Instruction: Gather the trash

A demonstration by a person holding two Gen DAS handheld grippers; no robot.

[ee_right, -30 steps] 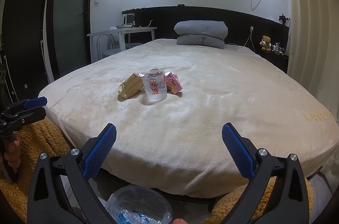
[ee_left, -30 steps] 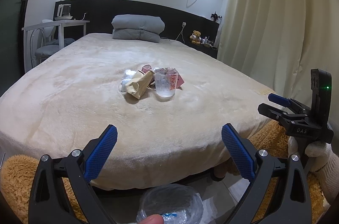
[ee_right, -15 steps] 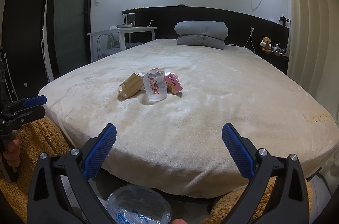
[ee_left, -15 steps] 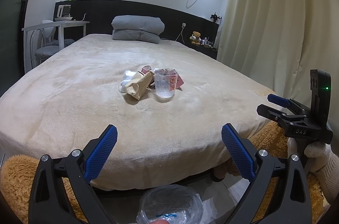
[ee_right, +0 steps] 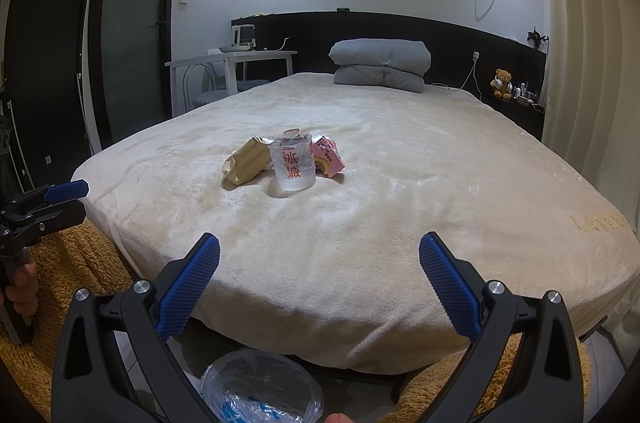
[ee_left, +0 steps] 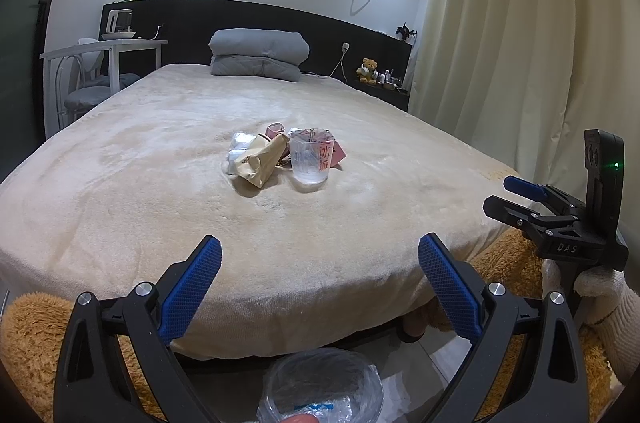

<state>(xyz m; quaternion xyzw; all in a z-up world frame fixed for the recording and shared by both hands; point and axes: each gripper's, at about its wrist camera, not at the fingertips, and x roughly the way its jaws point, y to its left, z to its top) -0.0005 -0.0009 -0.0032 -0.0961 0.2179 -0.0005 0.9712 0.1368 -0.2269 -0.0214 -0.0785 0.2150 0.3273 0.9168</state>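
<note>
Wide bed (ee_left: 168, 207) under a cream plush blanket, filling most of both views. Folded grey quilt (ee_left: 259, 54) at the head, against a black headboard (ee_left: 340, 35). White desk (ee_left: 120, 47) with a white kettle (ee_left: 118, 22) to the left of the bed; small brown teddy bear (ee_left: 368, 70) on the shelf to the right; cream curtains (ee_left: 520, 35) on the right wall. Shaggy tan rug (ee_right: 80, 255) on the floor around the foot of the bed.

The trash sits in one cluster mid-bed: a clear plastic cup with red characters (ee_right: 292, 163) standing upright, a crumpled tan paper bag (ee_right: 246, 165) touching its left side, a pink snack wrapper (ee_right: 329, 157) just behind to the right, and a white crumpled wrapper (ee_left: 240, 147) behind the bag.

Your left gripper (ee_left: 320, 289) is spread wide and carries nothing, hovering off the foot of the bed. Your right gripper (ee_right: 319, 287) is likewise spread and empty. A clear plastic bag-lined bin (ee_right: 262, 389) sits below, between the fingers.

Against the frames a second ago: the trash cluster has not moved; both grippers have kept the same spread, with only a slight drift in viewpoint.
</note>
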